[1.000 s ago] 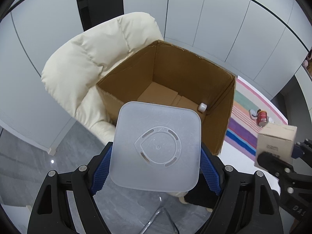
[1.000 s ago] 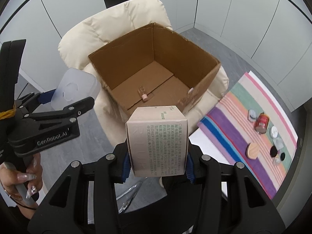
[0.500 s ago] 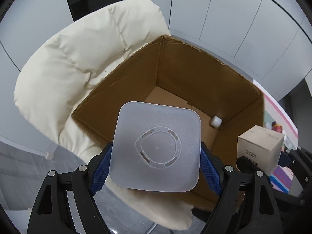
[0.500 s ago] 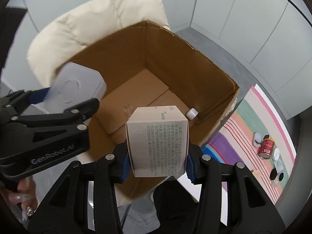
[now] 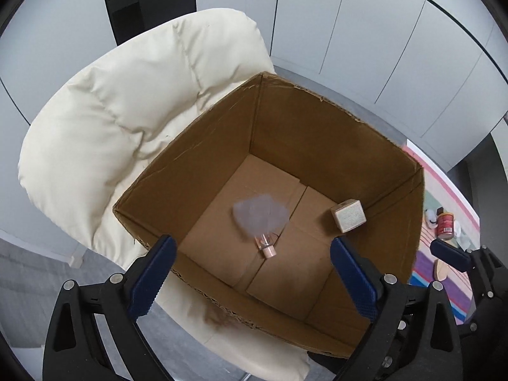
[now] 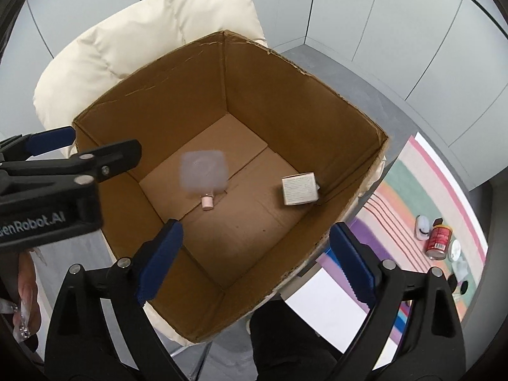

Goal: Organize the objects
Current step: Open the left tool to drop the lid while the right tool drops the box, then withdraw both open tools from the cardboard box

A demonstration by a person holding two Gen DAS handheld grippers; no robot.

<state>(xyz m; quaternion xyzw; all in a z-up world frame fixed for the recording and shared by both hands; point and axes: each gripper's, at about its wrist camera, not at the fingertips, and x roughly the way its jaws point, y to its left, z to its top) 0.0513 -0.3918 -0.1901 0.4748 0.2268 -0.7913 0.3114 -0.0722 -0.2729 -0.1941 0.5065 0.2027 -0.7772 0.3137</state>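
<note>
Cardboard box point(image 5: 317, 133), open-topped, resting on a cream padded chair point(image 5: 127, 111). Inside: a blurred translucent container point(image 5: 260, 216) near the floor's centre, overlapping a small pink-capped bottle point(image 5: 268, 247) at its 6 o'clock; a small printed carton point(image 5: 348, 216) at 3 o'clock, close to the box wall. Left claw point(image 5: 254, 279) and right claw point(image 6: 254, 260) both spread wide and released, gripping nothing, poised above the near rim. A striped cloth point(image 6: 412, 197) with a red can point(image 6: 438, 241) lies at 4 o'clock outside the box.
</note>
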